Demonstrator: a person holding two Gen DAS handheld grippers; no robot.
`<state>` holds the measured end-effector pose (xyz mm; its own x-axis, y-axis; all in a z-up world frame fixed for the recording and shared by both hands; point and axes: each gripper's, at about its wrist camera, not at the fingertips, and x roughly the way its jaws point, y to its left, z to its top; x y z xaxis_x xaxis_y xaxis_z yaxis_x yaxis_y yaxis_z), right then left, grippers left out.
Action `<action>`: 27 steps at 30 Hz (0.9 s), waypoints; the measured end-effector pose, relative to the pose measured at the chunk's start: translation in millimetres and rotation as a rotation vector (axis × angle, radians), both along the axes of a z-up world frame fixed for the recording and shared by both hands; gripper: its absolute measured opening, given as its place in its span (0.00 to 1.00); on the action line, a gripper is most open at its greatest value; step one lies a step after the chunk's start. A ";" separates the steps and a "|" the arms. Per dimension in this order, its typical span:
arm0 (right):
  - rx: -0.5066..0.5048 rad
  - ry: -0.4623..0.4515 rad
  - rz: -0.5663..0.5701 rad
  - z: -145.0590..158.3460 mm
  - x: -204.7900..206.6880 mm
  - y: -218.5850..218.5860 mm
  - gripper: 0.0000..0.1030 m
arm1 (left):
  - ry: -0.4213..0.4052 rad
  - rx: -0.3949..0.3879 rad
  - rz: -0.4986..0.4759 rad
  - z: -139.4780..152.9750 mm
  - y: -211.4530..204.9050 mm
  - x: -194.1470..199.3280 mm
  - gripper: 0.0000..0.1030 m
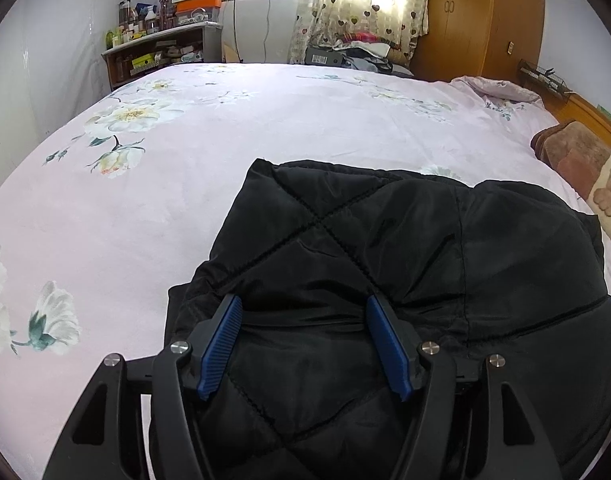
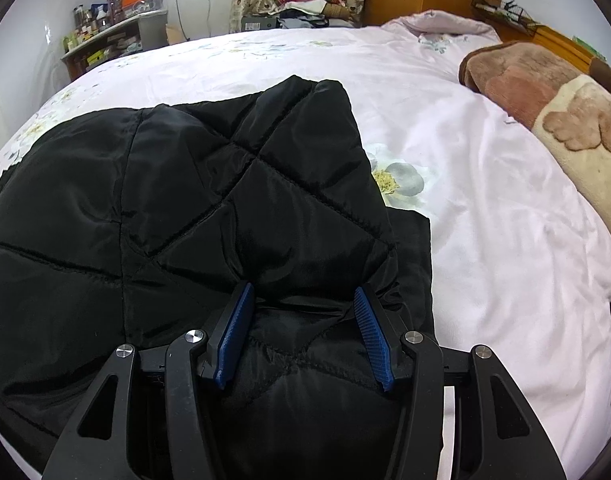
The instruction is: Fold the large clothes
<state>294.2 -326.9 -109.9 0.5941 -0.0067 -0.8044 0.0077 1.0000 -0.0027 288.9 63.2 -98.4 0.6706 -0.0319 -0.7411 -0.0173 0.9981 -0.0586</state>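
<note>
Bed (image 1: 265, 128) with pink floral sheet carries everything; wide bare sheet ahead of both grippers, far edge well beyond. Black quilted jacket (image 1: 385, 248) lies bunched at the near side, directly under and ahead of both tools; long axis appears to run left–right between them. Folded plush blanket (image 2: 545, 112) sits off to the right, apart from the jacket. Left hand-held gripper (image 1: 303, 304): jaws apart, fabric bulging between them, pads apparently not pressing. Right hand-held gripper (image 2: 303, 294): jaws apart over a ridge of fabric; firm pinch cannot be told. Judgement: neither hand nearer; room to fold forward.
</note>
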 end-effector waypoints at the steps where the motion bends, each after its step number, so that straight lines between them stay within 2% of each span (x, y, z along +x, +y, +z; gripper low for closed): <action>1: 0.015 0.006 -0.006 2.8 0.9 -2.1 0.51 | 0.012 0.003 0.000 2.8 -0.8 1.3 0.66; 4: 0.027 0.025 -0.024 16.6 -0.3 -6.2 0.51 | 0.021 0.010 -0.013 24.2 0.7 -0.6 0.64; 8: 0.087 -0.048 -0.016 48.6 -18.4 -8.6 0.51 | -0.048 -0.037 -0.031 49.1 10.7 -15.9 0.64; 10: 0.085 -0.043 -0.010 47.2 -19.7 -8.4 0.51 | -0.034 -0.031 -0.031 45.5 13.4 -11.5 0.64; 12: 0.081 -0.012 -0.014 36.1 -14.7 -10.1 0.51 | 0.017 -0.003 -0.013 30.4 15.4 0.9 0.65; 13: 0.083 0.014 -0.015 28.4 -9.9 -11.8 0.51 | 0.043 -0.024 -0.015 23.8 17.4 5.2 0.66; 15: 0.100 0.034 -0.018 27.7 -5.5 -14.1 0.51 | 0.043 -0.025 -0.009 27.5 18.9 4.6 0.66; 17: 0.083 -0.014 -0.001 43.8 -11.1 -12.4 0.51 | -0.005 -0.029 -0.014 42.6 20.9 -6.0 0.66; 20: 0.118 -0.039 0.012 53.1 -23.7 -19.3 0.53 | -0.053 -0.059 0.003 55.6 35.3 -27.9 0.66; 23: 0.139 -0.034 -0.008 49.2 -38.0 -33.0 0.57 | -0.033 -0.086 0.048 50.3 56.7 -42.8 0.65; 27: 0.183 0.020 -0.042 27.0 -53.3 -49.6 0.59 | 0.037 -0.131 0.059 25.6 75.5 -59.6 0.65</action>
<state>240.9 -376.5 -82.9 0.5800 0.1166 -0.8062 0.0510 0.9826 0.1787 229.3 138.7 -72.8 0.6467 -0.0911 -0.7573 -0.0806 0.9791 -0.1867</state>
